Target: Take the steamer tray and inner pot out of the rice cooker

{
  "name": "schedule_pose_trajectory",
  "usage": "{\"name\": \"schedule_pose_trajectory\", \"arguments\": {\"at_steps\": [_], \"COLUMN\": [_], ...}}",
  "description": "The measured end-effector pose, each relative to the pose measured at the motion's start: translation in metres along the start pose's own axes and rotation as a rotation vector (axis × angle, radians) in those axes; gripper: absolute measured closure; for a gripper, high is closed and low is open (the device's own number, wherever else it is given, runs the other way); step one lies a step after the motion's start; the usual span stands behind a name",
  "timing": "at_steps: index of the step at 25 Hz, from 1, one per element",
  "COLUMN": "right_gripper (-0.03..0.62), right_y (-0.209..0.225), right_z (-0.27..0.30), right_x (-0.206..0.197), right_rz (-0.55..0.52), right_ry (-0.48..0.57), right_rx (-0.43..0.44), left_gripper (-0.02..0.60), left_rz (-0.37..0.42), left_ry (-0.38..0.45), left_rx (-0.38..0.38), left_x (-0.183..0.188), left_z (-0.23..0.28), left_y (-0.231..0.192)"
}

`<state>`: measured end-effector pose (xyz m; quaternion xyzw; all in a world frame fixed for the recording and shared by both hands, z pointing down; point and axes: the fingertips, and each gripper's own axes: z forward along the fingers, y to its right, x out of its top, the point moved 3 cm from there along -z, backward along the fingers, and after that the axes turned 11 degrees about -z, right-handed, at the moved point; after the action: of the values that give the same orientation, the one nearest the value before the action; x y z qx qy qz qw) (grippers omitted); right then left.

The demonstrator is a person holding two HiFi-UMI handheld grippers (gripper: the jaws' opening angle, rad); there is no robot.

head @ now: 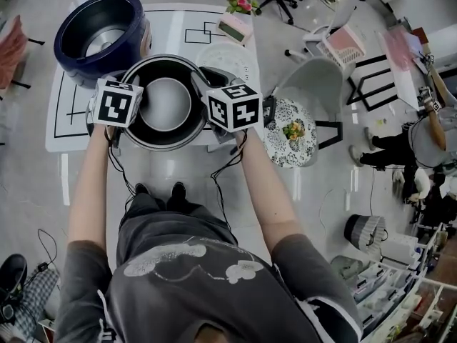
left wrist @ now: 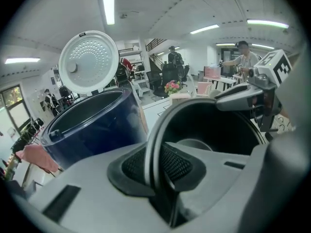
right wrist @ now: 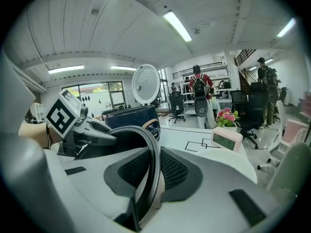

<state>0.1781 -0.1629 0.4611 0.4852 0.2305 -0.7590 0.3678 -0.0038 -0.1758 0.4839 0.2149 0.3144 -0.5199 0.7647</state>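
The inner pot [head: 166, 102], dark inside with a pale round bottom, is out of the rice cooker [head: 71, 45] and sits over the near edge of the table [head: 178, 27], held between the two grippers. The left gripper [head: 134, 110] pinches the pot's left rim, its pads pressed on either side of the thin metal edge [left wrist: 158, 166]. The right gripper [head: 202, 95] clamps the opposite rim in the same way [right wrist: 150, 171]. The two face each other across the pot's mouth. Each carries one marker cube [head: 114, 100] printed with black-and-white square patterns; these hold no letters or words.

Both of the person's bare forearms [head: 91, 191] reach forward from short grey sleeves, roughly parallel, with the grippers angled forward and down.

There is one rice cooker, dark blue, at the far left corner of the table, its cavity empty and its white dotted lid [left wrist: 89, 62] standing open. Just beside the pot, toward the far right, lies one pale round perforated dish [head: 228, 57], probably the steamer tray. One pink clock [head: 234, 27] stands at the far edge; its display is too small to read. One bunch of pink flowers [head: 241, 3] stands beyond it. Black outlines are drawn on the white tabletop.
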Motion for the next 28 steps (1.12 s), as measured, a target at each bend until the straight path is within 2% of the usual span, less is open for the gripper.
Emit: {"name": "schedule_pose_trajectory", "arguments": {"at_steps": [6,10,13,17,21,24,25,28], "right_gripper": [0.507,0.507,0.505,0.505,0.5,0.499,0.491,0.386], "right_y": [0.01,0.016,0.02,0.022,0.022,0.023,0.023,0.019], "right_z": [0.013,0.02,0.026,0.032,0.037,0.037,0.037,0.032], "right_x": [0.002,-0.001,-0.005,-0.007,-0.011,-0.014,-0.014,-0.011], "right_rz": [-0.042,-0.028,-0.029,-0.012,-0.041,-0.046,-0.042,-0.039], "right_ry": [-0.013,-0.014,-0.031,-0.058,-0.071,-0.067,-0.064,-0.047], "right_rx": [-0.002,0.0,0.011,0.049,0.035,0.022,0.023,0.035], "left_gripper": [0.503,0.502,0.502,0.498,0.488,0.482,0.477,0.391], "left_rz": [0.005,0.081,0.117,0.164,0.154,0.168,0.176,0.187], "left_ry": [-0.049,-0.006,-0.06,-0.066,-0.175,-0.178,-0.173,-0.122], "left_rx": [0.002,-0.005,-0.005,0.0,0.048,0.049,0.047,0.027], "left_x": [0.007,0.029,0.024,0.025,0.0,-0.004,-0.004,-0.005], "left_z": [0.016,0.023,0.03,0.037,0.039,0.039,0.038,0.033], "left_y": [-0.005,-0.002,-0.002,-0.002,-0.014,-0.015,-0.014,-0.013]}}
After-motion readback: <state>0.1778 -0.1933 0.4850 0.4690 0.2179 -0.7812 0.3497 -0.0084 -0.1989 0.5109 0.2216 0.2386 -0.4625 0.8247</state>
